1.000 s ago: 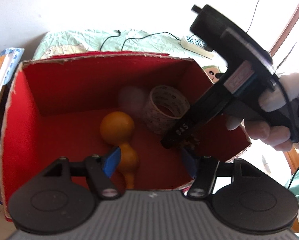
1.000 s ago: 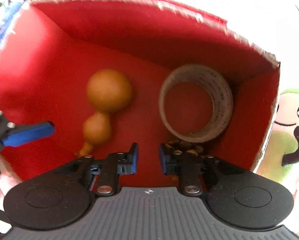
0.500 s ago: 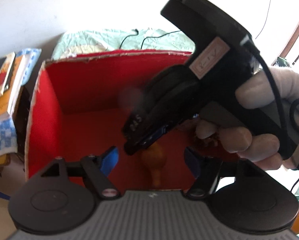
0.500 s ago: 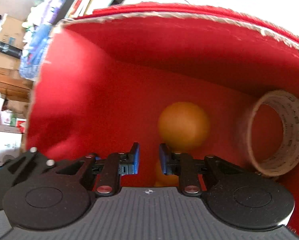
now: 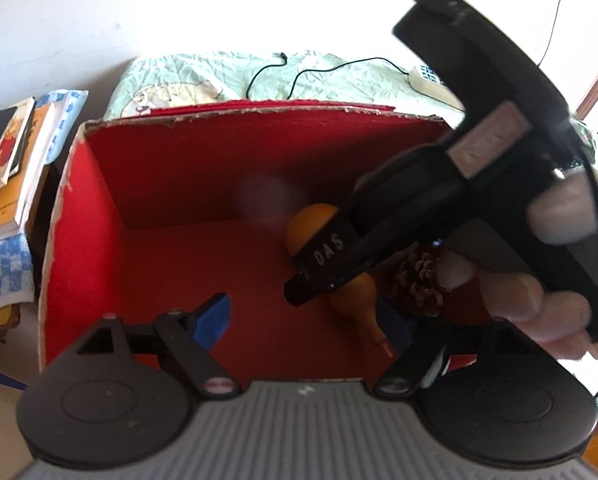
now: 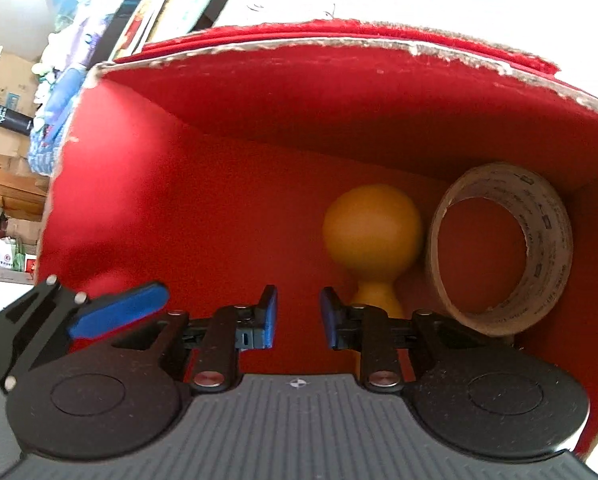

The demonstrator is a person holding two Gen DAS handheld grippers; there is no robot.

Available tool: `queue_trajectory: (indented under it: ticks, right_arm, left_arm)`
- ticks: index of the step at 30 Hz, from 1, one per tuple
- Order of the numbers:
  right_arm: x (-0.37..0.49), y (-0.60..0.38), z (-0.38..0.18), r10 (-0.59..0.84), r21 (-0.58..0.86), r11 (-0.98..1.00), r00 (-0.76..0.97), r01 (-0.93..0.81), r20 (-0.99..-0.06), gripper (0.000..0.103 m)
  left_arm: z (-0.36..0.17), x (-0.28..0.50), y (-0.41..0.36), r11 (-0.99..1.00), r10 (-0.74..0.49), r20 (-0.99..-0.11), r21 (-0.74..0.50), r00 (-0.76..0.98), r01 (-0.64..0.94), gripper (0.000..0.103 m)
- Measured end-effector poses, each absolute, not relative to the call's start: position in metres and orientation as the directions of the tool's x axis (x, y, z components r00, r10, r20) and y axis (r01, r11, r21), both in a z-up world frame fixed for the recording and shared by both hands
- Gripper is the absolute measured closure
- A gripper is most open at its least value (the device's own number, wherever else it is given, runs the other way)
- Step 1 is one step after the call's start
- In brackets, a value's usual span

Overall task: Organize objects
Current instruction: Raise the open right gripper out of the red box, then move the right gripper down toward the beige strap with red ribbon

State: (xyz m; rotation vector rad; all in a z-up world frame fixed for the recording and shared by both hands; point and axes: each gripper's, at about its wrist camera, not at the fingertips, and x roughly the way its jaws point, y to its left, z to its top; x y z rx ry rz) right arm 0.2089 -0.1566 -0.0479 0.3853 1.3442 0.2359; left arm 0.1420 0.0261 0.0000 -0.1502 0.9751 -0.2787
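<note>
Inside the red box (image 6: 147, 184), my left tongs (image 5: 307, 320) stand wide apart and empty; my right tongs (image 6: 297, 316) show a narrow gap, gripping nothing. The orange gourd (image 6: 373, 232) lies on the box floor: light, rigid, smooth, I judge; best taken at its neck. The tape roll (image 6: 539, 240) touches it, and a pinecone (image 5: 419, 280) crowds the right.

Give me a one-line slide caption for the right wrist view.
Right tongs, open and empty, inside the red box beside an orange gourd and tape roll.
</note>
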Motion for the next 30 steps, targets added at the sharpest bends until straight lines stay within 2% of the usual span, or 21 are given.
queue_trajectory:
  ticks: [5,13,30]
  right_arm:
    - [0.190,-0.165,-0.035,0.374,0.404,0.913,0.276,0.062,-0.886,0.076]
    - [0.174,-0.170,-0.012,0.338,0.386,0.921,0.380,0.056,-0.861,0.075]
    - [0.104,-0.187,0.029,0.287,0.347,0.938,0.548,0.007,-0.785,0.069]
  left_arm:
    - [0.009,0.140,0.018,0.972,-0.234,-0.800,-0.188,0.552,0.139,0.022]
    - [0.028,0.120,0.002,0.990,-0.138,-0.802,-0.107,0.582,0.088,0.014]
    - [0.059,0.063,-0.045,0.998,0.025,-0.799,-0.012,0.600,-0.057,0.010]
